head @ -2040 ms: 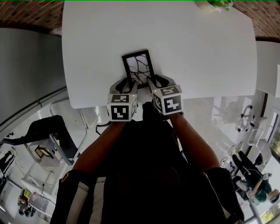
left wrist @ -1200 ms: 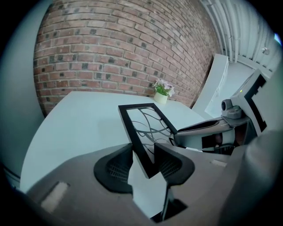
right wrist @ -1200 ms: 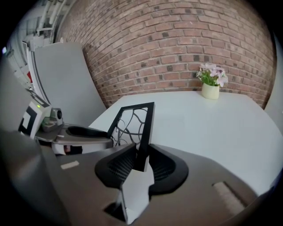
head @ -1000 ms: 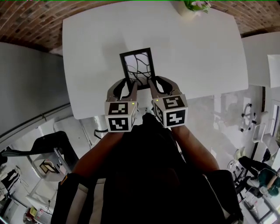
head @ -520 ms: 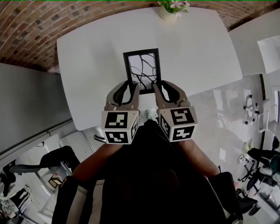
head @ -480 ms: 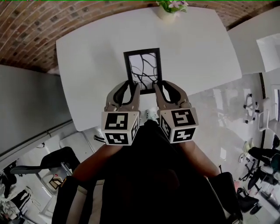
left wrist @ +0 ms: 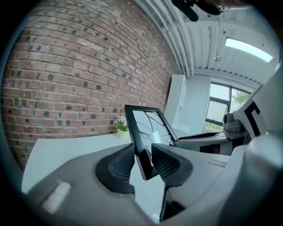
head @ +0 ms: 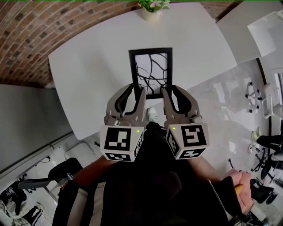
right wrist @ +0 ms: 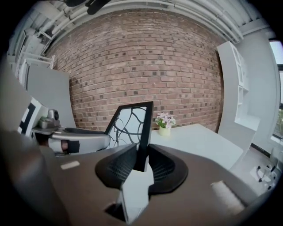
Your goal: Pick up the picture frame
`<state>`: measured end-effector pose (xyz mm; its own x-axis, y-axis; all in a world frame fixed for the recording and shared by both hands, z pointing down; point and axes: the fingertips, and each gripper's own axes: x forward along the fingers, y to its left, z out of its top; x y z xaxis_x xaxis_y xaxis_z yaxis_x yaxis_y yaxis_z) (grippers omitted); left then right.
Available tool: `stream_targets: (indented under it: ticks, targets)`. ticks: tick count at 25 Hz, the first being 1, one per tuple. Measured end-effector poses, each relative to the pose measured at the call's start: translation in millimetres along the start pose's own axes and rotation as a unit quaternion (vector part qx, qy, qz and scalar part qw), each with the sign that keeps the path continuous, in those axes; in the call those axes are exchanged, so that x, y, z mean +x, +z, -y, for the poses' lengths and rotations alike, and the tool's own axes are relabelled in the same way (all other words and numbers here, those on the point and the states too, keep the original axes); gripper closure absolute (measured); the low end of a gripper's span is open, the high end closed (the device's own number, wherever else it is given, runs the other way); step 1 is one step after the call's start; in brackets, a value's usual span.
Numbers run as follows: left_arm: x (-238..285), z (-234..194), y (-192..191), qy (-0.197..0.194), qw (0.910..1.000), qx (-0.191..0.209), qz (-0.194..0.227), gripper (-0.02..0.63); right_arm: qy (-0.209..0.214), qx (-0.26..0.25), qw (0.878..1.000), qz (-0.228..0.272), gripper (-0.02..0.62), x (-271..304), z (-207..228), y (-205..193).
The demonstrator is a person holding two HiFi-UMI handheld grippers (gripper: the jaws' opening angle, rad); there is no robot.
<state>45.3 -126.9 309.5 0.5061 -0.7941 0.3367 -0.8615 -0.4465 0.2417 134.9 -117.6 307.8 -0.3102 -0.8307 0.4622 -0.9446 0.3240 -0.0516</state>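
Black-rimmed, the picture frame (head: pixel 150 70) is held tilted in the air above the white desk (head: pixel 88 66), whose far edge carries a flower pot (head: pixel 151 11). The left gripper (head: pixel 136 90) has jaws closing on the frame's near left corner. The right gripper (head: pixel 170 90) clamps its near right corner, jaws narrow.

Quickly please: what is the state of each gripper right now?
Left gripper: jaws closing, pads pressing on the picture frame at its near left corner.
Right gripper: closed on the picture frame at its near right corner.
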Motion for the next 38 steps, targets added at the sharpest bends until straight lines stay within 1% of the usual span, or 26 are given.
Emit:
stream_targets:
  ticks: [4,7,10,15,25,32,38]
  targets:
    - [-5,14,17,-0.009,0.9990,0.034,0.027,0.497,-0.019,0.000,1.000,0.021,0.511,-17,6,9]
    - [-6,25,25,-0.020,0.9980,0.046,0.038,0.497,-0.035,0.003,0.999,0.037,0.511,-28,12,15]
    - [-7,37,30,-0.036,0.9971,0.054,0.040,0.497,-0.047,0.012,0.998,0.048,0.511,-38,17,17]
    - [-7,48,27,-0.047,0.9966,0.056,0.037,0.497,-0.065,0.008,0.996,0.053,0.520,-52,22,15]
    - [-7,64,24,-0.073,0.9945,0.066,0.038,0.497,-0.091,0.026,0.994,0.055,0.520,-67,31,6]
    - [-9,70,22,-0.081,0.9936,0.070,0.038,0.497,-0.099,0.028,0.993,0.060,0.520,-75,32,5]
    - [-10,71,19,-0.080,0.9936,0.070,0.038,0.497,-0.098,0.027,0.993,0.060,0.520,-78,31,5]
